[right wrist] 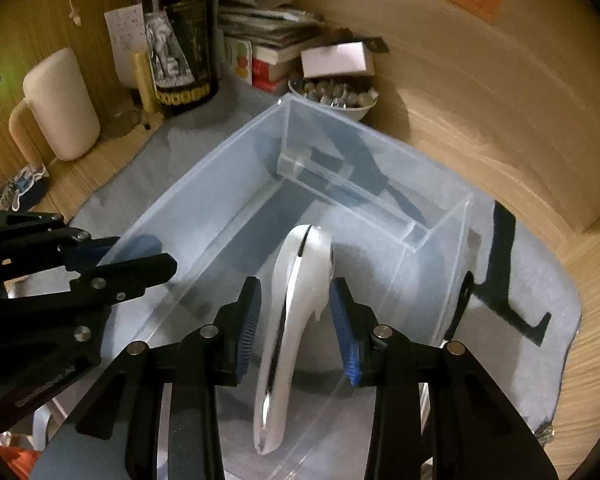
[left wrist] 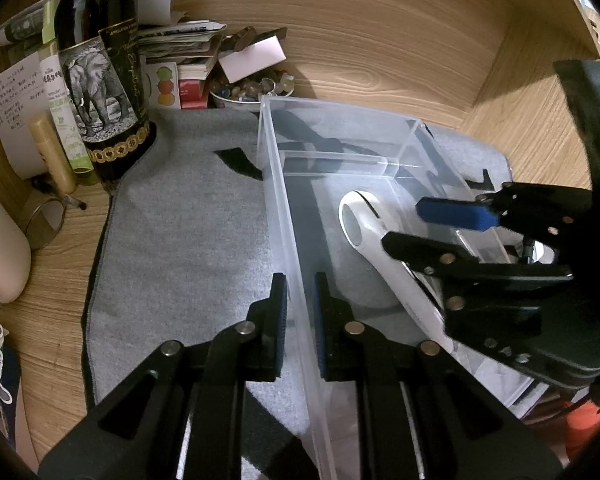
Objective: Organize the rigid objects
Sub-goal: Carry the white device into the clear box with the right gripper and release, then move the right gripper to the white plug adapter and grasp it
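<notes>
A clear plastic bin (left wrist: 288,216) stands on a grey mat (left wrist: 180,248). My left gripper (left wrist: 300,308) is shut on the bin's left wall. A white and chrome handheld tool (right wrist: 300,280) lies inside the bin and also shows in the left wrist view (left wrist: 364,224). My right gripper (right wrist: 296,316) is open, its fingers on either side of the tool without touching it. It shows from the side in the left wrist view (left wrist: 432,224). Dark pliers (left wrist: 320,140) lie at the bin's far end behind a clear divider.
A dark bottle with an elephant label (left wrist: 100,72), a bowl of stones (right wrist: 336,96), stacked papers and boxes (left wrist: 184,52) and a cream mug (right wrist: 60,104) crowd the back left. A black bracket (right wrist: 504,264) lies on the mat right of the bin. Wooden walls enclose the space.
</notes>
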